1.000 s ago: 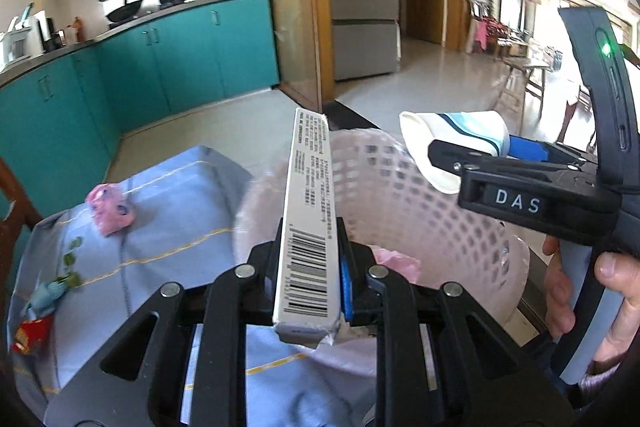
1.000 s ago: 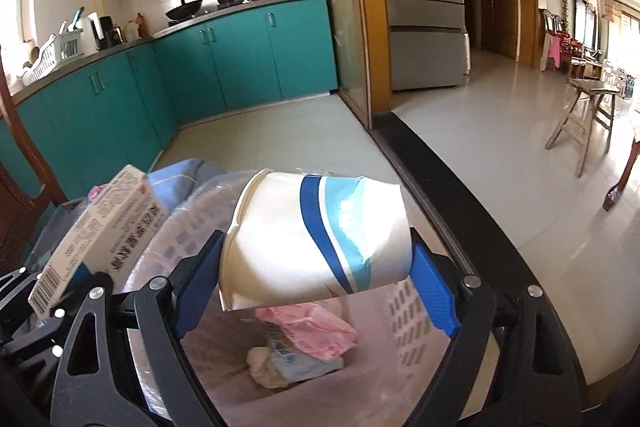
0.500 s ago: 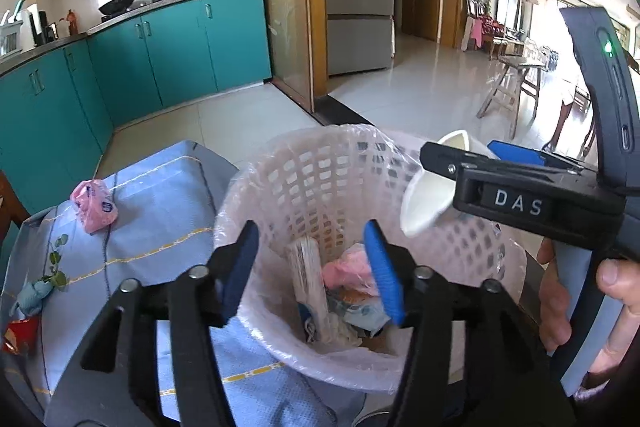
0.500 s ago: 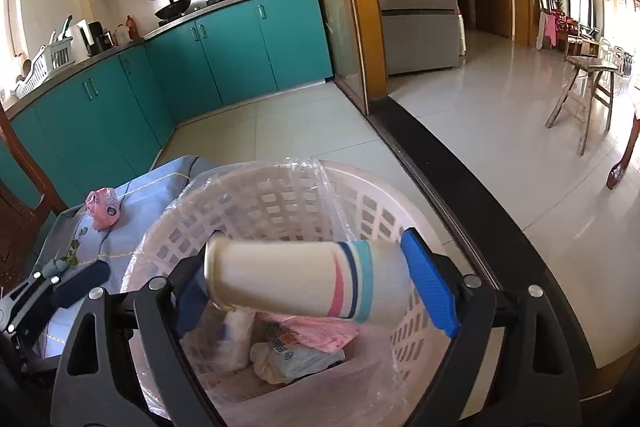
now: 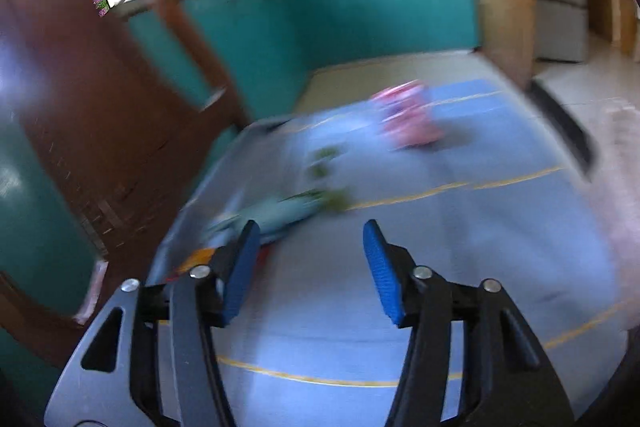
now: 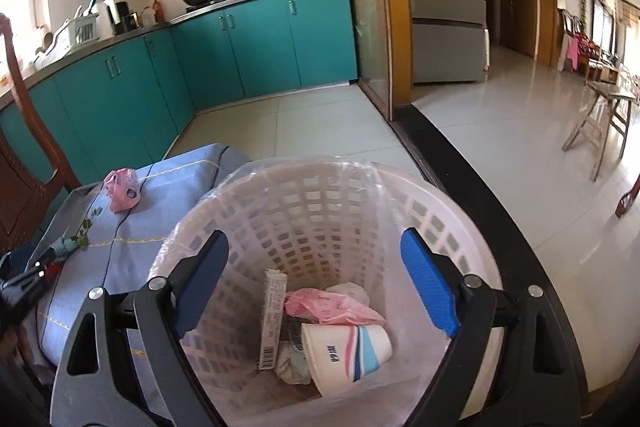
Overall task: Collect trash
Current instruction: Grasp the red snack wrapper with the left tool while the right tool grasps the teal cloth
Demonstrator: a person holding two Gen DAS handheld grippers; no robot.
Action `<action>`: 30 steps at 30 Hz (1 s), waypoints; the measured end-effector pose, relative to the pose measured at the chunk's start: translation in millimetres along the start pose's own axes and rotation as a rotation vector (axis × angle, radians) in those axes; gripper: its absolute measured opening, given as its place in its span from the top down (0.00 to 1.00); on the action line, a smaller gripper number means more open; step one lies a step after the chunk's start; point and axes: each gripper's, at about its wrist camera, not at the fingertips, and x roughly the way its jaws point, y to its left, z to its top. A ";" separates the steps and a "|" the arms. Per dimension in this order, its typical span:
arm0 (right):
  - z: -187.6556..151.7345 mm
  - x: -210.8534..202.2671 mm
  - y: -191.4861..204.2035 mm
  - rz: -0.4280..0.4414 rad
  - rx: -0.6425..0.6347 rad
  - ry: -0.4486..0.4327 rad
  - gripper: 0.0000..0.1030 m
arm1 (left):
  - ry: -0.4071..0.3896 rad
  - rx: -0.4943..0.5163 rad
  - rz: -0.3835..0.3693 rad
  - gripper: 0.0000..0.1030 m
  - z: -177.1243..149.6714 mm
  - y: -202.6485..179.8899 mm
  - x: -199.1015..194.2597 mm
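My right gripper [image 6: 316,263] is open and empty above the white lattice trash basket [image 6: 340,195]. In the basket lie a paper cup [image 6: 346,351], a long narrow box [image 6: 272,319], a pink wrapper [image 6: 332,309] and other scraps. My left gripper [image 5: 308,267] is open and empty over the blue tablecloth [image 5: 460,227]; this view is blurred. Ahead of it lie a pink crumpled wrapper [image 5: 406,117], a pale blue wrapper with green leaves [image 5: 280,213] and a red-orange scrap [image 5: 200,257]. The pink wrapper [image 6: 123,189] also shows in the right wrist view.
A dark wooden chair [image 5: 100,131] stands left of the table. Teal kitchen cabinets [image 6: 240,47] run along the back. A black floor strip [image 6: 480,187] and tiled floor lie right of the basket. A wooden stool [image 6: 600,123] stands far right.
The left gripper dropped the long box into the basket, then swung left over the table. The right gripper opened and the paper cup fell into the basket.
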 end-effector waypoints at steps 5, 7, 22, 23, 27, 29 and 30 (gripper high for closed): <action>-1.2 8.6 23.8 0.003 -0.054 0.014 0.17 | 0.066 -0.013 0.047 0.48 -7.5 35.1 37.6; -1.9 12.5 34.0 0.007 -0.075 0.021 0.17 | 0.091 -0.016 0.027 0.49 -11.6 44.2 48.8; 4.1 46.5 176.3 0.321 -0.255 0.073 0.17 | 0.071 -0.169 -0.246 0.82 -39.6 80.1 46.9; 5.3 49.3 190.1 0.345 -0.273 0.078 0.17 | 0.069 -0.185 -0.301 0.82 -44.6 81.3 37.1; 1.9 73.3 271.7 0.492 -0.388 0.130 0.17 | 0.055 -0.156 -0.391 0.82 -60.8 74.7 8.4; -2.4 88.4 311.1 0.544 -0.459 0.177 0.17 | 0.062 -0.150 -0.412 0.82 -68.7 74.0 -2.8; -6.3 99.0 336.5 0.574 -0.510 0.202 0.17 | 0.067 -0.150 -0.427 0.82 -70.3 74.9 -4.2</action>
